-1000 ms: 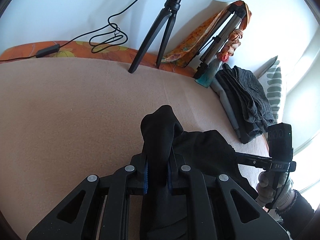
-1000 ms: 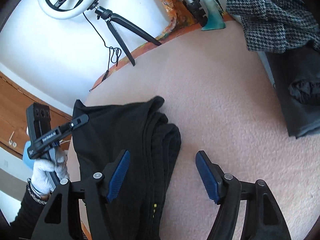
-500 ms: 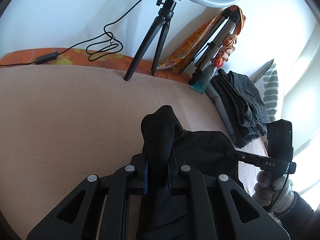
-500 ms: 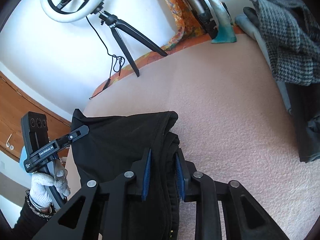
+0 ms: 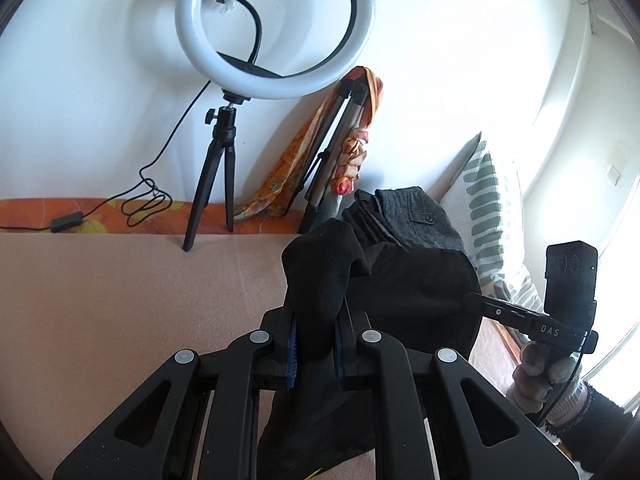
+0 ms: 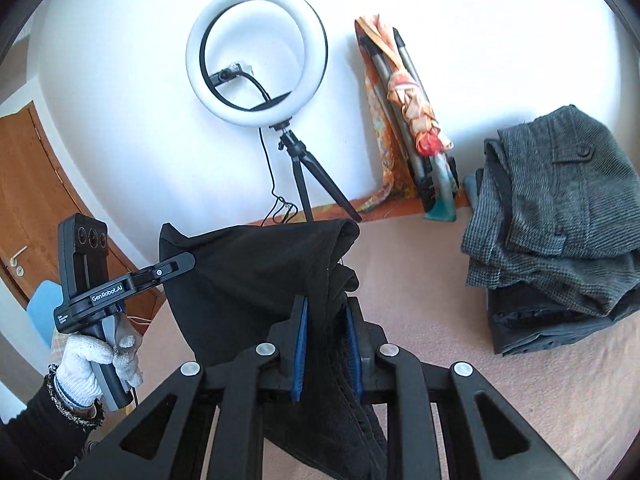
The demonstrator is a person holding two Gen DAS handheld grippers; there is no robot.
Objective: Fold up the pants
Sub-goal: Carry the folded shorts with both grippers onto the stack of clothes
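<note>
Each wrist camera looks forward along its own fingers, close over the black pants (image 5: 412, 292) (image 6: 256, 280), toward the wall, sharing the ring light (image 5: 276, 28) (image 6: 256, 56) and the other gripper.

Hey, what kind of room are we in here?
Probably a bedroom at home: a patterned pillow lies on a blanket-covered bed, folded clothes are piled on it, and a wooden door stands nearby.

Black pants (image 6: 256, 280): matt, finely ribbed cloth; left gripper (image 5: 314, 346) and right gripper (image 6: 327, 346): matt black plastic, ridged blue pads, bare metal rivets; bed cover (image 5: 100, 300): matt pink fleecy cloth; folded grey garments (image 6: 560, 216): coarse woven tweed.
</note>
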